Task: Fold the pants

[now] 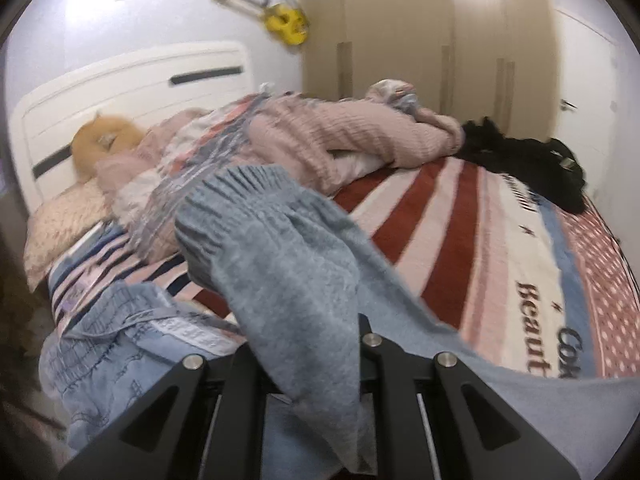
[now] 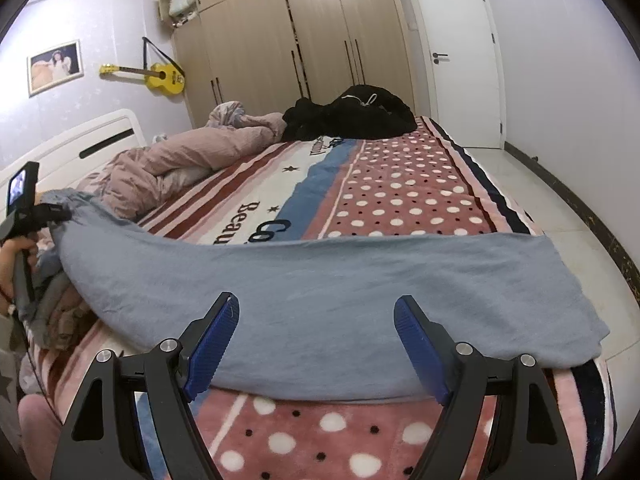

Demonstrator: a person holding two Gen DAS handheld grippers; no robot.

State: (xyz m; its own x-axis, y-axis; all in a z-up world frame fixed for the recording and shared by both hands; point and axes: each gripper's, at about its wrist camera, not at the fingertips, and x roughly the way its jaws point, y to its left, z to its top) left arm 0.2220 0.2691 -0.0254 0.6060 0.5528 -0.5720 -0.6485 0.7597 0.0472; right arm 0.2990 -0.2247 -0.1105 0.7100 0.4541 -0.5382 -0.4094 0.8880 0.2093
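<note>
- Left gripper (image 1: pixel 312 364), jaws clamped on pants (image 2: pixel 320 300), lifts the waistband at nine o'clock.
- Right gripper (image 2: pixel 316 344), jaws apart, hovers above the legs.
- Folding on the bed (image 2: pixel 400 200) looks barely begun.

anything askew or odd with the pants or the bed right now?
The blue-grey pants are half-lifted: the left gripper pinches the bunched waistband end up off the bed, so that end hangs twisted while the legs lie flat. The right gripper is open over the cloth. Nothing looks damaged.

blurry left view, fisheye-warped edges
</note>
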